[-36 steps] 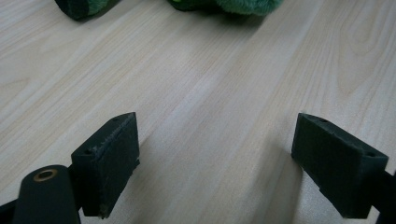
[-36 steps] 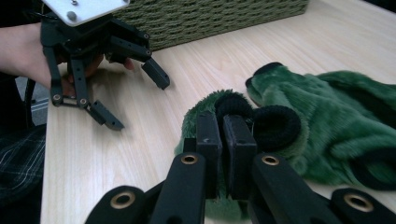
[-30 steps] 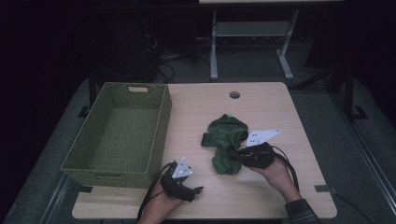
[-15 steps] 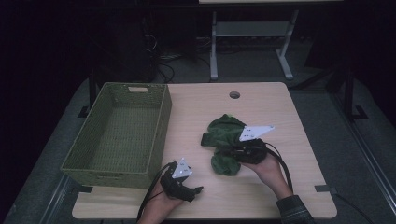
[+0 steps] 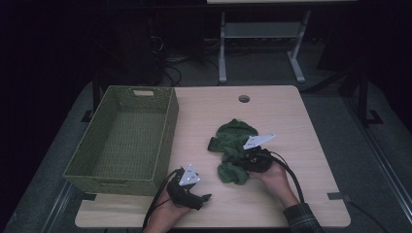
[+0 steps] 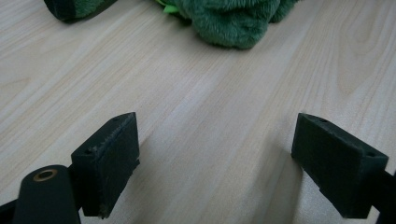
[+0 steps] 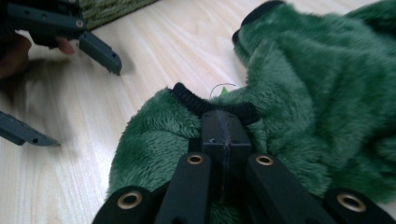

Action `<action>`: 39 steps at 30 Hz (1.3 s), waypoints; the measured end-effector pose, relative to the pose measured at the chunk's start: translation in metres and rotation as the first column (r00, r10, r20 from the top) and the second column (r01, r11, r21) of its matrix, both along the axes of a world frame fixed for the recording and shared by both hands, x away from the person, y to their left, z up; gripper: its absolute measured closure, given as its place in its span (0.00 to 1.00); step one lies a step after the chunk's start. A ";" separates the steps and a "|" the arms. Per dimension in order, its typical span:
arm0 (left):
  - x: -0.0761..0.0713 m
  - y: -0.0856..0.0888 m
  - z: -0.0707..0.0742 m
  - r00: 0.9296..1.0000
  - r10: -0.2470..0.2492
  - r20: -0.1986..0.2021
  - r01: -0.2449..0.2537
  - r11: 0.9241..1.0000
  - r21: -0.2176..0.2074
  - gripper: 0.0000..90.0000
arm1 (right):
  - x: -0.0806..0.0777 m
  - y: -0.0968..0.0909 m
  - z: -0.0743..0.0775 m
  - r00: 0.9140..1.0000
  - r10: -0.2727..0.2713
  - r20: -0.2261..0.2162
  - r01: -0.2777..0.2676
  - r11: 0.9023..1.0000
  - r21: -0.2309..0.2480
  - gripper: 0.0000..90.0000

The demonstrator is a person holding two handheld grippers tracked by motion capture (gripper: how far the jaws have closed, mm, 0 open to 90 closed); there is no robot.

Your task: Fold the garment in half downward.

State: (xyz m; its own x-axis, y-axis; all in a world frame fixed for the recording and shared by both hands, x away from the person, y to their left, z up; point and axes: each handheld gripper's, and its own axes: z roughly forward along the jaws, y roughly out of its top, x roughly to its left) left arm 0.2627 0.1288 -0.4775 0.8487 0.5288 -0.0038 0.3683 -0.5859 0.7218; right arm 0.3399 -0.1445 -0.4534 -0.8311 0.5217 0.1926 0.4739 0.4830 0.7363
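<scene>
— Do we find any writing to read here?

— We make out none. The grey plates on the left tool [image 5: 190, 175] and the right tool [image 5: 258, 141] carry small dark marks, too tiny for us to read.

— And the green fleece garment [image 7: 299, 88], the woven basket [image 5: 124, 138], the bench [image 5: 272, 116]?

— We see no label, brand or number on them.
</scene>
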 end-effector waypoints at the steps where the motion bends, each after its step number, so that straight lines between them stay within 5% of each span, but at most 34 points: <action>1: 0.000 0.000 0.000 1.000 0.001 0.000 -0.001 1.000 -0.001 0.16 | 0.000 0.001 -0.001 1.000 0.007 -0.009 -0.007 1.000 -0.002 1.00; 9: 0.000 0.000 0.000 1.000 0.000 0.000 0.000 1.000 0.000 0.16 | 0.000 0.006 -0.011 0.998 0.037 -0.048 -0.037 0.999 -0.013 1.00; 16: 0.000 -0.001 0.000 1.000 0.001 -0.002 -0.001 1.000 -0.002 0.16 | -0.001 0.005 -0.010 0.999 0.034 -0.039 -0.034 0.999 -0.010 1.00; 26: 0.001 -0.001 0.000 1.000 -0.010 -0.002 0.010 1.000 0.003 0.14 | -0.004 -0.014 0.014 0.999 -0.041 0.029 0.039 0.998 0.054 0.74; 30: 0.002 -0.001 0.000 1.000 0.000 -0.010 0.000 1.000 -0.005 0.15 | -0.005 -0.019 0.020 0.997 -0.066 0.047 0.063 0.997 0.053 0.68; 33: 0.006 -0.003 0.005 0.998 0.008 -0.066 -0.010 1.000 -0.017 0.16 | -0.004 -0.025 0.023 0.994 -0.093 0.054 0.090 0.995 0.050 0.63; 39: 0.012 -0.011 0.013 0.998 0.003 -0.057 -0.004 1.000 -0.021 0.17 | -0.003 -0.032 0.026 0.989 -0.134 0.069 0.132 0.991 0.036 0.59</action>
